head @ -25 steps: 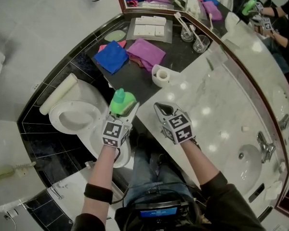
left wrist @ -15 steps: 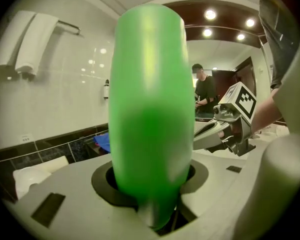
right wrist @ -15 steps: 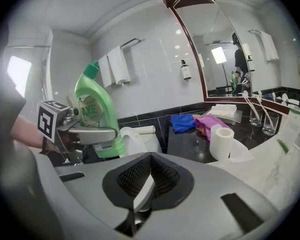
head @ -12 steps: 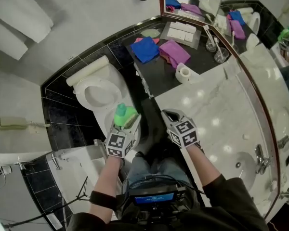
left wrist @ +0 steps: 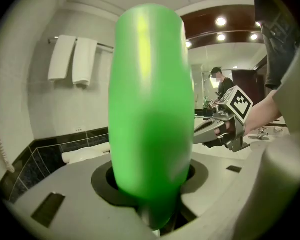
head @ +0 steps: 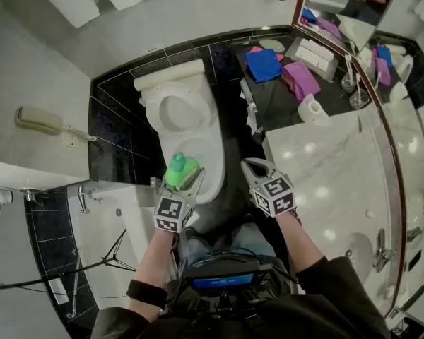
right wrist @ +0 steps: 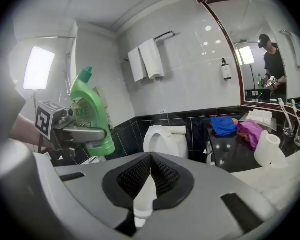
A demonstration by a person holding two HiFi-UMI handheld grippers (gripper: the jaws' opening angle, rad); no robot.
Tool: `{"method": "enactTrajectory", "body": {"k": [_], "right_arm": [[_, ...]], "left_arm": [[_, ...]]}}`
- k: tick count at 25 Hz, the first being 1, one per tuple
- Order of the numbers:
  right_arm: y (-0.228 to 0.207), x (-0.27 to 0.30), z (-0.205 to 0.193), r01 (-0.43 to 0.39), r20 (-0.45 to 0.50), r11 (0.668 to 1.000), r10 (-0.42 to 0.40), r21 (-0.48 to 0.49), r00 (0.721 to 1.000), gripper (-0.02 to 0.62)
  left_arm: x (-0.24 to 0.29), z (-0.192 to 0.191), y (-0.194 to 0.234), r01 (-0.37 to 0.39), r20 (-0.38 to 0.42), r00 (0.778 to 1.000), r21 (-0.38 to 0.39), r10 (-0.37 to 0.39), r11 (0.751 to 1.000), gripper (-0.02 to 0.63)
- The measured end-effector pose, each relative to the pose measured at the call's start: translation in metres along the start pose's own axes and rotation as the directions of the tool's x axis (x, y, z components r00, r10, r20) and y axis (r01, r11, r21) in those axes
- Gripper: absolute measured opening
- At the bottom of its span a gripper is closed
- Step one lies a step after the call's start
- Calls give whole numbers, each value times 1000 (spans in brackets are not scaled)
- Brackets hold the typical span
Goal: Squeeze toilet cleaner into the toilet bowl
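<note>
Bathroom, white walls above a black tiled band. The toilet bowl (head: 182,122) stands beside the marble counter (head: 332,182). The left gripper (head: 187,175) clamps the green toilet cleaner bottle (head: 178,168) (cap upward) near the bowl's front rim. The right gripper (head: 254,167) is closed, empty.

Your left gripper (head: 185,175) carried a smooth, glossy green plastic cleaner bottle (right wrist: 87,109). Its fingers (right wrist: 85,133) looked like brushed metal and its body like matt grey plastic. Your right gripper (head: 252,165) had the same matt grey shell, and its dark pads had a rough mesh texture. The white toilet (head: 184,119) looked like glazed, shiny ceramic. The black wall tiles (head: 116,136) were glossy. The pale stone-look countertop (head: 325,182) was polished and threw back lamp spots. The blue folded cloth (head: 263,64) and the magenta cloth (head: 302,78) were soft and matt. The white roll (head: 312,109) looked like paper. The white hanging towels (right wrist: 146,59) were soft cloth.
</note>
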State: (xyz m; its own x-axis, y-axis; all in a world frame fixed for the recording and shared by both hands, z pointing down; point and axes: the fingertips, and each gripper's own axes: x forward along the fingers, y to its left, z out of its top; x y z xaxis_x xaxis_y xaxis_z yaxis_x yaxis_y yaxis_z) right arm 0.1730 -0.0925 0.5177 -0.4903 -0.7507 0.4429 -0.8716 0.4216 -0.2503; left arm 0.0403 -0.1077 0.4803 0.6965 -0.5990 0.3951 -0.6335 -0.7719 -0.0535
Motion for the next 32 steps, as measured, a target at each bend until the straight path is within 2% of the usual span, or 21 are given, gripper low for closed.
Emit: {"method": "enactTrajectory", "body": {"k": [9, 14, 18, 24, 29, 32], "right_arm": [[97, 39, 7, -93, -38, 994, 91, -49, 995, 3], [138, 55, 6, -129, -62, 989, 125, -74, 990, 3], [164, 63, 8, -147, -74, 986, 141, -81, 987, 3], [176, 66, 3, -145, -83, 985, 138, -93, 987, 3], [171, 63, -7, -123, -99, 986, 113, -108, 989, 3], [174, 61, -7, -127, -102, 987, 116, -104, 988, 3]], "left_arm": [[-107, -46, 57, -138, -18, 990, -69, 138, 988, 195], [-152, -63, 75, -168, -2, 986, -126, 170, 978, 195], [-178, -78, 87, -194, -6, 981, -139, 195, 971, 196], [-197, -95, 95, -222, -19, 975, -150, 222, 963, 196], [-198, -91, 82, -190, -27, 982, -106, 189, 976, 195], [-198, -92, 83, -201, -15, 979, -135, 201, 970, 195]]}}
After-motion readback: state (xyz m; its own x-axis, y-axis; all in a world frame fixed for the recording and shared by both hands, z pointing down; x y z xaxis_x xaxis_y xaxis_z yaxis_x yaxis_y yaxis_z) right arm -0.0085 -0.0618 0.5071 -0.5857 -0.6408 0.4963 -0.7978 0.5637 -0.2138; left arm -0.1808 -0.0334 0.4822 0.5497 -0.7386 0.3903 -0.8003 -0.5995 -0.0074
